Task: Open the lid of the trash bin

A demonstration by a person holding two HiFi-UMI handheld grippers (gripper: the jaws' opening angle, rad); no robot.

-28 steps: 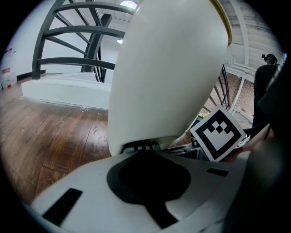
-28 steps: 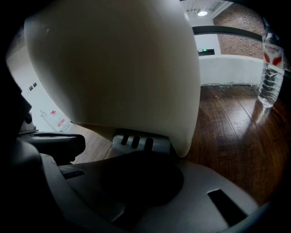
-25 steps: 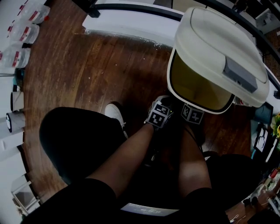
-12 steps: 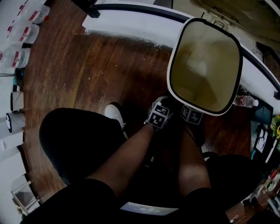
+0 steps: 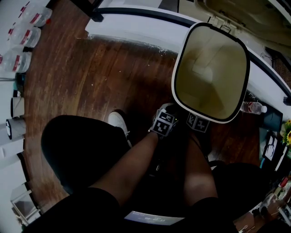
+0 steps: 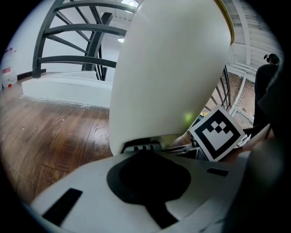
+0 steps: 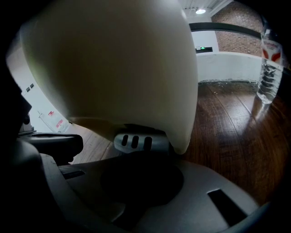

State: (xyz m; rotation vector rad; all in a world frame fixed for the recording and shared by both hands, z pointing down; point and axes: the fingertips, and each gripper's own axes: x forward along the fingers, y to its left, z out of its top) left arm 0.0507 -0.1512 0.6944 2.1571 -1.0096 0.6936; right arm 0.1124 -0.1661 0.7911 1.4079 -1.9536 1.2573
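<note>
So the lid (image 5: 236, 13) has flipped right up in the last second. The bin (image 5: 174, 86) is wide open now, so I'd call the job basically done. It sits at the floor's (image 5: 91, 77) far edge. Left gripper (image 5: 164, 120) and right gripper (image 5: 199, 121) are both clenched and empty, tips seemingly pressing the pedal (image 7: 135, 142) at its base.

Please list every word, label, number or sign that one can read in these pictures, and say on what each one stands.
No text here can be read.
Red labels on the bottles at the edge of the head view: too small to read.
Red label on the water bottle: blurred.
Green sign on the far wall: too small to read.
Marker cube: only a black and white pattern, no letters.
</note>
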